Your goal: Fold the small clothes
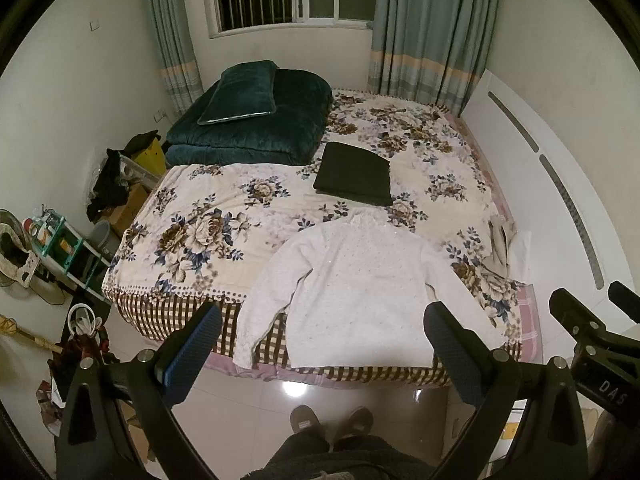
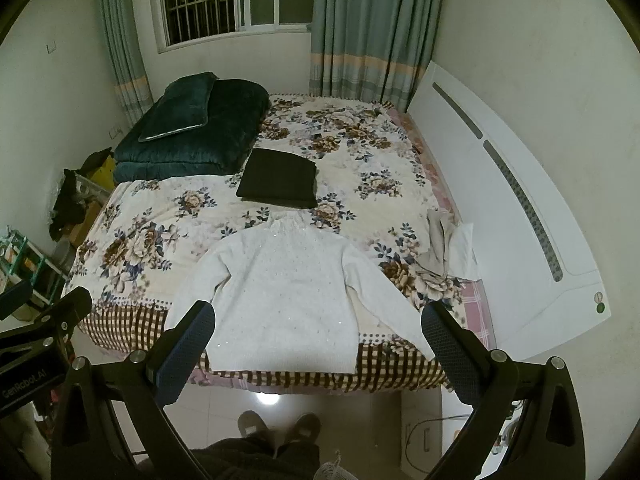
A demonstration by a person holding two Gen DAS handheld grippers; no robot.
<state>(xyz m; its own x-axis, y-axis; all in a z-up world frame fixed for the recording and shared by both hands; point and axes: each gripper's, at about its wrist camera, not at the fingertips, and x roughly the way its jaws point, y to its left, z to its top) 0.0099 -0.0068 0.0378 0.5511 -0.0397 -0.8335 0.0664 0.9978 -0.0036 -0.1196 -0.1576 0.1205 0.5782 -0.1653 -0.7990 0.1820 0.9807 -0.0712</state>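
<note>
Sweater flat on the bed, both grippers hovering wide open.
Left wrist view: left gripper [image 1: 322, 328] spread, empty, white sweater [image 1: 352, 288] at near edge. Right wrist view: right gripper [image 2: 318, 326] gaping, empty, above it; black folded garment [image 2: 278, 180] farther.

Floral bed [image 1: 224, 216] bears white sweater [image 1: 352, 280], black garment [image 1: 354, 174], quilt [image 1: 256, 128].
</note>
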